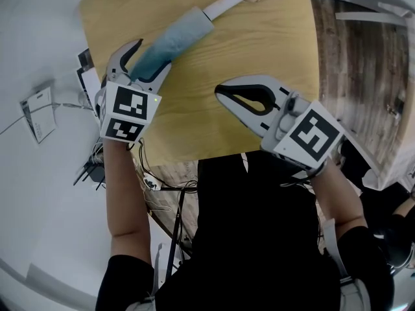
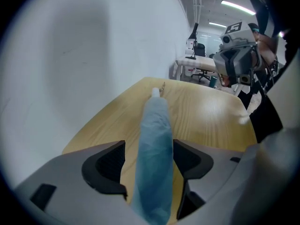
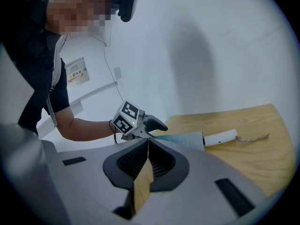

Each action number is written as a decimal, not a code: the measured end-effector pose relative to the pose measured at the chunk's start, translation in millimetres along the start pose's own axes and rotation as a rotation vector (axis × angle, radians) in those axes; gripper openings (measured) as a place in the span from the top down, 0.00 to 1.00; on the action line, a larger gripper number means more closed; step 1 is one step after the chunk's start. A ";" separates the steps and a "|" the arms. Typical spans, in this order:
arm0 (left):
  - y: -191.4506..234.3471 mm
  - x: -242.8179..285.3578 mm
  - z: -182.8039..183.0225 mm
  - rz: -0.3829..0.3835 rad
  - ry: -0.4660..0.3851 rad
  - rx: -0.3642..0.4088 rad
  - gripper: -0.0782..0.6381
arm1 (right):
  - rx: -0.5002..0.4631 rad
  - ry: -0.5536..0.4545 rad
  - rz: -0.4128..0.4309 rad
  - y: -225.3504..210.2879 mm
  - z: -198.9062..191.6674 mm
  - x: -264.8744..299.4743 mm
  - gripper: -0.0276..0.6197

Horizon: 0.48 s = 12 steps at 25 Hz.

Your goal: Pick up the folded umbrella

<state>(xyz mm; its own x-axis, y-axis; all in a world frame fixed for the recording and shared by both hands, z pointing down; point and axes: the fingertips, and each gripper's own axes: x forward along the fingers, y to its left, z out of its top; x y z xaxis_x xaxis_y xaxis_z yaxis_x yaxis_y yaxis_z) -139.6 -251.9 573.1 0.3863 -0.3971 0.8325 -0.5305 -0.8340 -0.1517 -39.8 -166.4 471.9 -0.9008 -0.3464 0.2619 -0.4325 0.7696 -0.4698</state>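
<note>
Because the umbrella (image 1: pixel 174 39) lies flat on the table (image 1: pixel 259 50), the left gripper (image 1: pixel 149 58) sits over its near end with jaws wide apart, not squeezing yet, while the right gripper (image 1: pixel 219 91) waits beside it, pinched closed on nothing.

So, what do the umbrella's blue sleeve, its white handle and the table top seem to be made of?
Sleeve: likely thin fabric, matte, softly wrinkled. Handle: probably plastic, smooth with slight sheen. Table top: light wood or wood-look laminate; grain lines show, satin glare.

Office-like lab, ceiling strip lights (image 2: pixel 236 6), white desks (image 2: pixel 194 62), office chair (image 2: pixel 200 49), loose cables (image 1: pixel 162 193) over wood-look floor (image 1: pixel 353 57).
</note>
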 end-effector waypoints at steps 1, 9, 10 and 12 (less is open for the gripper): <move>-1.7 4.4 -3.9 -0.010 0.025 0.007 0.44 | 0.001 -0.001 0.001 -1.4 0.2 0.0 0.93; -6.7 21.2 -19.5 -0.063 0.123 0.007 0.44 | -0.004 0.011 -0.014 -14.5 -2.2 -1.8 0.93; -9.0 22.4 -21.0 -0.075 0.130 0.004 0.44 | -0.003 0.014 -0.015 -15.0 -3.8 -1.7 0.93; -15.5 26.4 -20.9 -0.103 0.139 0.002 0.44 | -0.004 0.018 -0.017 -16.3 -4.0 -2.7 0.93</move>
<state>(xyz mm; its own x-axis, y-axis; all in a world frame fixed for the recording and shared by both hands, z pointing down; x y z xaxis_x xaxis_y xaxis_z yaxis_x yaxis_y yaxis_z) -137.0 -241.5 608.6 0.3302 -0.2531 0.9094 -0.4920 -0.8683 -0.0630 -30.1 -175.8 482.2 -0.8924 -0.3499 0.2849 -0.4476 0.7660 -0.4614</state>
